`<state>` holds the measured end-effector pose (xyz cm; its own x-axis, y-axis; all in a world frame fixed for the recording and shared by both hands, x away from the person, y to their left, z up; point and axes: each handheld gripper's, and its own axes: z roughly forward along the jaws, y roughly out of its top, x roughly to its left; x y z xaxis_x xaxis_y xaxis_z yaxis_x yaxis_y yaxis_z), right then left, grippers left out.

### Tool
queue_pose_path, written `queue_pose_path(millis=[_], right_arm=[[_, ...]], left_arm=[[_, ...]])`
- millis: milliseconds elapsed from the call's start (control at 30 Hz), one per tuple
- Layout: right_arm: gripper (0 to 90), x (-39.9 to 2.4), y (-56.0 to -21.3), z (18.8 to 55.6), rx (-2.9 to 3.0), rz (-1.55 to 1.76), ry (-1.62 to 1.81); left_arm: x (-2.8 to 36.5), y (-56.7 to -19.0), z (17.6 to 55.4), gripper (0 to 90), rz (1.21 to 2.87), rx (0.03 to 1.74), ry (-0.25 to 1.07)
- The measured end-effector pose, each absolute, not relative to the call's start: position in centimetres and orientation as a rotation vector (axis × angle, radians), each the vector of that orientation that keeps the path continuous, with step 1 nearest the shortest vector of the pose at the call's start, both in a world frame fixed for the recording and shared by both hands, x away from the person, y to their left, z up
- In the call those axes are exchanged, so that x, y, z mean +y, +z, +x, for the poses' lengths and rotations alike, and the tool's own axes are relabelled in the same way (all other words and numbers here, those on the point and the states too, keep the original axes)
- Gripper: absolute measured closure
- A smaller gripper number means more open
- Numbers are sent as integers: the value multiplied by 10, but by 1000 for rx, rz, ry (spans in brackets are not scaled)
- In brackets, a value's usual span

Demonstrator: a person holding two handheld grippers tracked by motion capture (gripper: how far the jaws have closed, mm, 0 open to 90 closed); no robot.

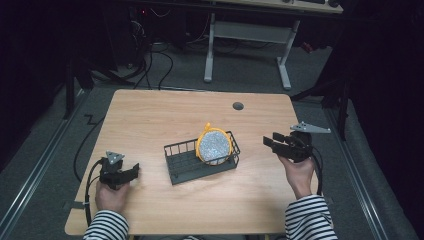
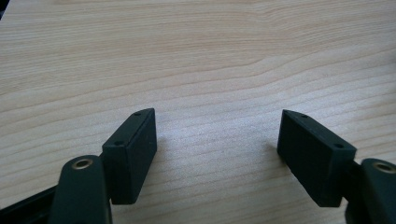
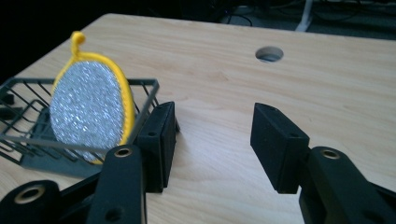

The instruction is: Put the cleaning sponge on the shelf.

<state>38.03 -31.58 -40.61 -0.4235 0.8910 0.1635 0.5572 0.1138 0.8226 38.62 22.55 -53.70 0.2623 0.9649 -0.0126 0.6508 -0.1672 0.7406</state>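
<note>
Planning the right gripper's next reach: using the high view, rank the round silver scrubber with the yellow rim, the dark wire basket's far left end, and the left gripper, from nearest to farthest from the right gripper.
From the right gripper:
1. Round silver scrubber with the yellow rim, standing on edge in the basket's right end.
2. Dark wire basket's far left end, mid-table.
3. Left gripper, near the table's left front edge.

Open empty right gripper [image 3: 212, 142] nr scrubber [image 3: 88, 109] in basket [image 3: 28, 140].
</note>
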Motion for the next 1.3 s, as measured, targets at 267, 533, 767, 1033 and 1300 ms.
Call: queue_pose_path(millis=[267,533,767,1033,1300], right_arm=[[505,-332,-418,365,1991,1447,1227],[502,-342,-436,356,1970,1498,1226],[493,-343,-450,353,1960,1520,1221],[485,-344,-471,349,1939,1579,1230],[492,-342,-491,349,1954,1623,1186]], left_arm=[[225,-537,386,289,1900,1461,633],[225,-537,386,289,1900,1461,633],[226,-537,386,288,1901,1460,633],[226,-537,386,287,1901,1460,632],[225,-537,386,286,1901,1459,631]])
